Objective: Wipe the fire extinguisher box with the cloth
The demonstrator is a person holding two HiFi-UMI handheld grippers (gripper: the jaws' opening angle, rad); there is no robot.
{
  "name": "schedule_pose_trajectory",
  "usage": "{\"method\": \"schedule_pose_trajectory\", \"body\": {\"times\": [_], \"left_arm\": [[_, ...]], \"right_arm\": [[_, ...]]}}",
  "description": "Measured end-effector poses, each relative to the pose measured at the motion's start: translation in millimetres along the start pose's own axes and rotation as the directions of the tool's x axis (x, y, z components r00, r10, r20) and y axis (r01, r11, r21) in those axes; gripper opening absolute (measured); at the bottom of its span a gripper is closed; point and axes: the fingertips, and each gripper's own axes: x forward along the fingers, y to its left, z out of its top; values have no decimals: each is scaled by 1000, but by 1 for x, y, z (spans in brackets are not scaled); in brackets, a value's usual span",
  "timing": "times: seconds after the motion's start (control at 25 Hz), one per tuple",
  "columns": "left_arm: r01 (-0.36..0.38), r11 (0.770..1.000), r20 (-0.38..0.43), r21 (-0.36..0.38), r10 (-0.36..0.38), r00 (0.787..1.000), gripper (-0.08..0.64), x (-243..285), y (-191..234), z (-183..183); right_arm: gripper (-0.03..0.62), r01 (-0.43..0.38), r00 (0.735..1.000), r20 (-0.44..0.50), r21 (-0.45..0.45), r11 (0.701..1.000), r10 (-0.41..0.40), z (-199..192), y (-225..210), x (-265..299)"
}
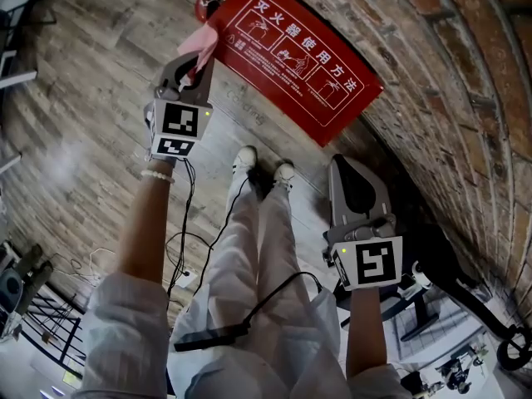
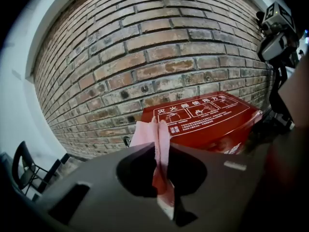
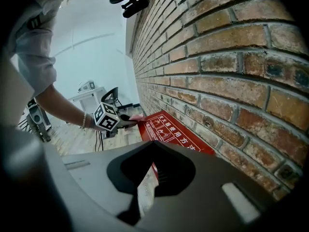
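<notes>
Fire extinguisher box (image 1: 303,61): a red case lying at the foot of the brick wall (image 1: 449,73), its printed lid facing up.

Left gripper (image 1: 198,58): jaws closed on the pink cloth (image 1: 199,44). A fold stands up between them in the left gripper view, and the cloth sits at the box's far corner, at or just over the rim. I cannot tell whether it is pressed onto the lid.

Right gripper (image 1: 347,163): jaws drawn almost together with nothing between them, hanging near the box's other end, close to the wall.

Progress, by my judgement: early. The cloth is only at one corner and the whole printed lid is uncovered. No wiped area can be told from an unwiped one.

Clearances: one long edge runs along the wall, so I expect little room there for the jaws. The opposite long edge faces open wooden floor (image 1: 91,98). My shoes (image 1: 264,163) stand just beside that edge, and a cable (image 1: 218,239) trails down by my legs.
</notes>
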Motion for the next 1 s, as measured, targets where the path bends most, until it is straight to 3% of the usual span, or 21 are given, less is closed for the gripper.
{"method": "schedule_pose_trajectory", "body": {"times": [0.4,1.0], "left_arm": [[29,1000,11,4,-29,1000,8,-3,-18,3],[122,992,38,7,-122,992,8,-1,-83,14]], "right_arm": [[9,2,1000,9,-3,1000,-2,-1,1,-6],[9,13,1000,20,3,1000,-13,-9,-3,-21]]}}
